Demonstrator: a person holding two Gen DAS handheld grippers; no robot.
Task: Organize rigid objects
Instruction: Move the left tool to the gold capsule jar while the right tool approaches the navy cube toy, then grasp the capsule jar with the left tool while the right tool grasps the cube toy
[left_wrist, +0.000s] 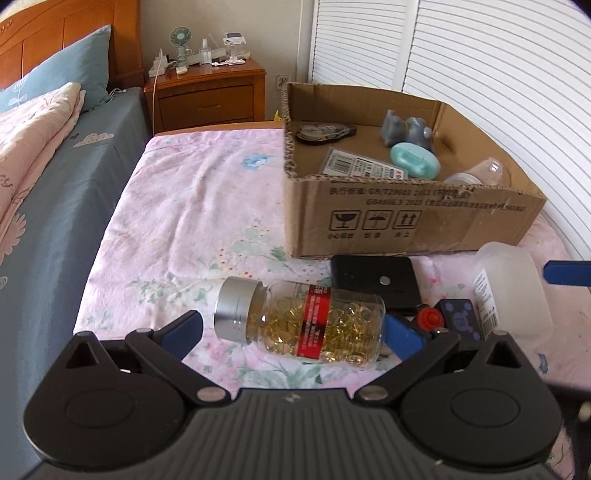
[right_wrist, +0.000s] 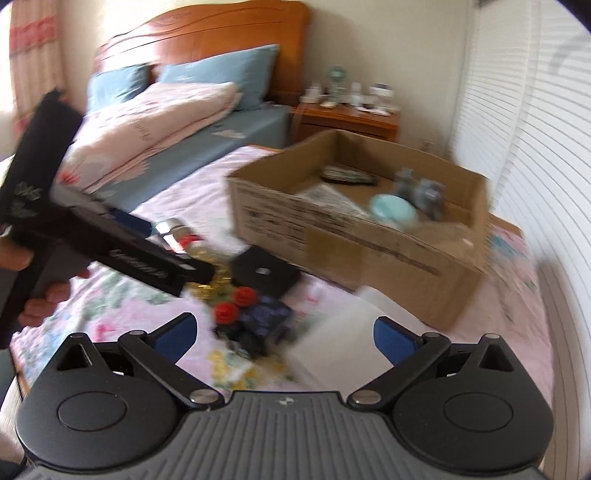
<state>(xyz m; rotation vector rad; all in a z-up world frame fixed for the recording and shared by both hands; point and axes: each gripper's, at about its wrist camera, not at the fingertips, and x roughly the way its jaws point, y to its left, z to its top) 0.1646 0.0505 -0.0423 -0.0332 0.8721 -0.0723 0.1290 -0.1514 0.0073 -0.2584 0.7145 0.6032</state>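
A clear pill bottle with a silver cap, a red label and yellow capsules lies on its side on the flowered pink bed cover, near the cover's front edge. The left hand-held gripper has its blue-padded fingers spread wide to either side of the bottle, cap end by one pad, base by the other; whether either pad touches it I cannot tell. Just behind the bottle lies a black wallet with a snap, and beside that a dark cube toy with red knobs. A frosted white plastic bottle lies toward the cover's right edge. The cardboard box sits at the back right of the cover, holding a mint green case, a grey toy and a printed packet. The right hand-held gripper hangs wide and holds nothing, over the cube toy and the white bottle; its view is blurred.
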